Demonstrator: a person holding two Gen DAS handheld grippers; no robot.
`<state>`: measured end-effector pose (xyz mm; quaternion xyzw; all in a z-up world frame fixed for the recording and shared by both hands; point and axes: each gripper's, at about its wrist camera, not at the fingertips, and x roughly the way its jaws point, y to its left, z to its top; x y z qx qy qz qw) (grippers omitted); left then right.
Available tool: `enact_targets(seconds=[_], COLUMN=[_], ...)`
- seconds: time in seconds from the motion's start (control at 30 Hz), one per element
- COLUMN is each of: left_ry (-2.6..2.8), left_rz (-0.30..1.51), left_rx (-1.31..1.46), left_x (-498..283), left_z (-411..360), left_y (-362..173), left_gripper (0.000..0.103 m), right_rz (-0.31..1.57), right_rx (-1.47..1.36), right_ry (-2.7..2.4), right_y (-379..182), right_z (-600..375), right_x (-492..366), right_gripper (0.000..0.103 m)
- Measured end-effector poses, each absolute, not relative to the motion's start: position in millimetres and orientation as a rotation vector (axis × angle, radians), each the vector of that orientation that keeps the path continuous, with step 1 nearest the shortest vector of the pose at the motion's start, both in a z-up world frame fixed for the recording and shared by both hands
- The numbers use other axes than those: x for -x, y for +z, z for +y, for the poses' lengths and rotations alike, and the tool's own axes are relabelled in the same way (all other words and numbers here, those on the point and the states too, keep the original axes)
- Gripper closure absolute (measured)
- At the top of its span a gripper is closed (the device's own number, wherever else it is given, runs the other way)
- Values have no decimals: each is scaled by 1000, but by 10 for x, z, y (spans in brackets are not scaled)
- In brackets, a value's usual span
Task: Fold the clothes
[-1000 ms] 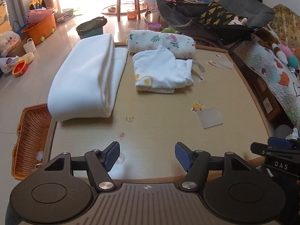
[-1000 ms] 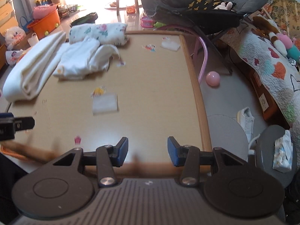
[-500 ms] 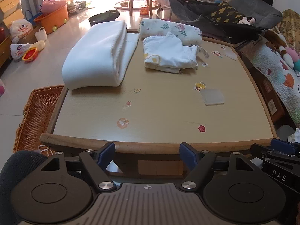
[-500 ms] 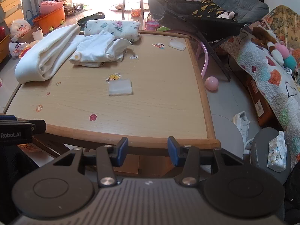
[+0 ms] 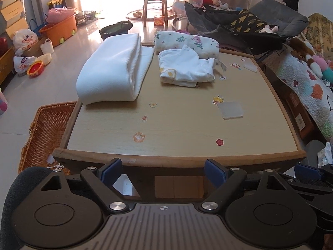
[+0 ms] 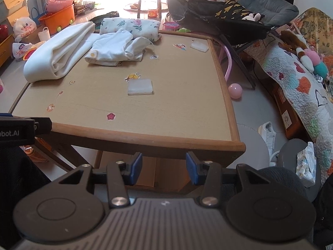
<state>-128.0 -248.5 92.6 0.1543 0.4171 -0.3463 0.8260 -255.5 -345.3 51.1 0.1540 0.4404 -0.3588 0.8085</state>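
Sunlit clutter rings the table (image 5: 187, 123), where a white blanket (image 5: 112, 70), floral bundle (image 5: 187, 41) and folded baby top (image 5: 185, 68) lie at the far left. Our left gripper (image 5: 163, 171) has just been opening, empty; our right gripper (image 6: 164, 168) stands apart, empty. Only the left view shows the basket (image 5: 45, 129); only the right, a pink ball (image 6: 235, 91).
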Motion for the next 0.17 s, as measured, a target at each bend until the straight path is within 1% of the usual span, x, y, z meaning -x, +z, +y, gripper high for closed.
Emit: enact_targets(seconds=[0.17], left_ry=[-753], left_rz=[878], left_rx=[-329], left_x=[1328], left_z=[-2471], left_y=[950], left_gripper=[16], right_rz=[939], right_rx=[-335], right_ry=[-773], right_y=[523], right_z=[-3439], right_x=[2601], right_gripper=[57])
